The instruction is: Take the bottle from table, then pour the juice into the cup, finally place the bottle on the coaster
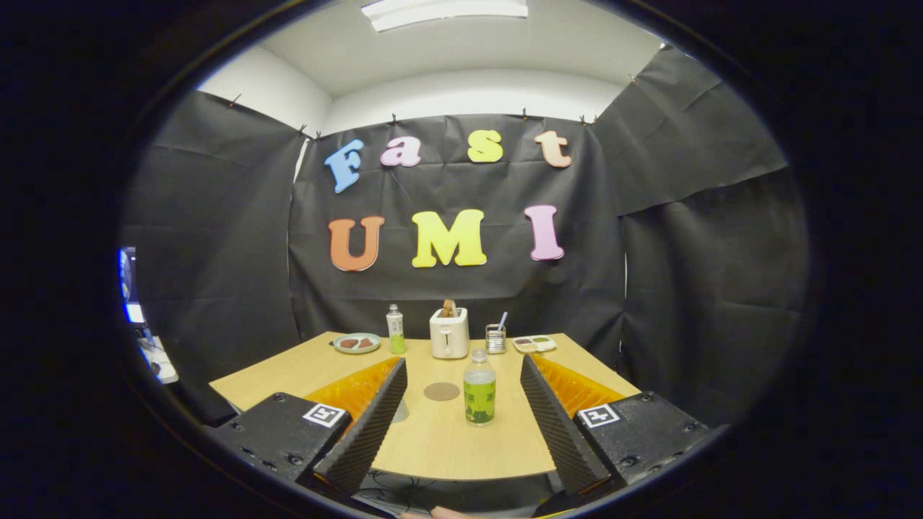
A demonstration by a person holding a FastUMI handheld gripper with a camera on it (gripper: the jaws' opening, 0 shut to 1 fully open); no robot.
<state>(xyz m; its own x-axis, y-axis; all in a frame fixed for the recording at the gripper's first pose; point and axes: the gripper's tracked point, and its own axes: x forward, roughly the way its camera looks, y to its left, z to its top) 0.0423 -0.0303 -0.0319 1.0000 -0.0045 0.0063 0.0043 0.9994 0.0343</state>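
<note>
- The gripper (461,425) hangs at the near edge of the pale wooden tabletop (288,371), jaws spread wide, touching nothing.
- Between them stands the clear plastic bottle with green label (479,388), upright.
- Just beside it lies a round brown coaster (441,391).
- Along the far edge: a white toaster (449,333).

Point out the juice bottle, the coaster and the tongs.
Juice bottle (479,395): gripper view, on its green label.
Coaster (441,391): gripper view, centre of the round disc.
Tongs (461,414): gripper view, midway between the open fingertips.
</note>
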